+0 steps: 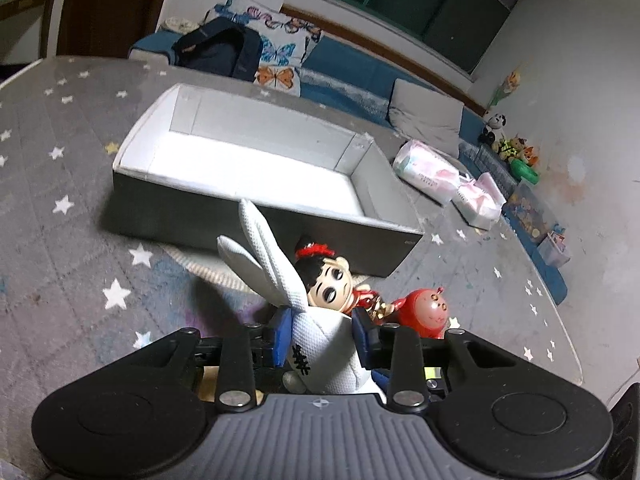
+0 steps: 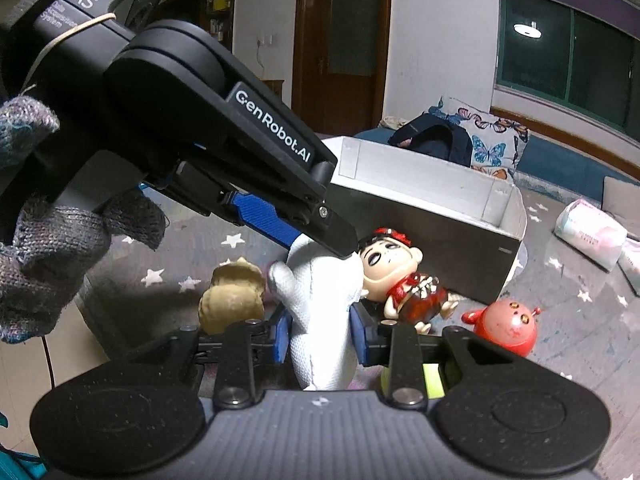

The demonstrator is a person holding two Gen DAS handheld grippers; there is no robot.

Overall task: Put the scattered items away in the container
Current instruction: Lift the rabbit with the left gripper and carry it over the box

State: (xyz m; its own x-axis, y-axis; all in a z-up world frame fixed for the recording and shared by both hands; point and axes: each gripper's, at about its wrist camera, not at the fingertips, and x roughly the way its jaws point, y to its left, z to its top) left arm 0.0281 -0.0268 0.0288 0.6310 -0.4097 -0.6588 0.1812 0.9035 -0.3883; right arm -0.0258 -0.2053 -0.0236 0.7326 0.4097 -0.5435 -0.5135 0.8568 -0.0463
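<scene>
White plush [image 1: 320, 344] (gripped), doll [image 1: 328, 280] beside

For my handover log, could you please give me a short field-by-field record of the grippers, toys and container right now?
left gripper: shut on white rabbit plush
right gripper: shut on the same plush
container: grey box, white inside, no toys visible in it
outside the box: black-haired doll lying down, red round toy, tan toy
surface: grey star-print mat
</scene>
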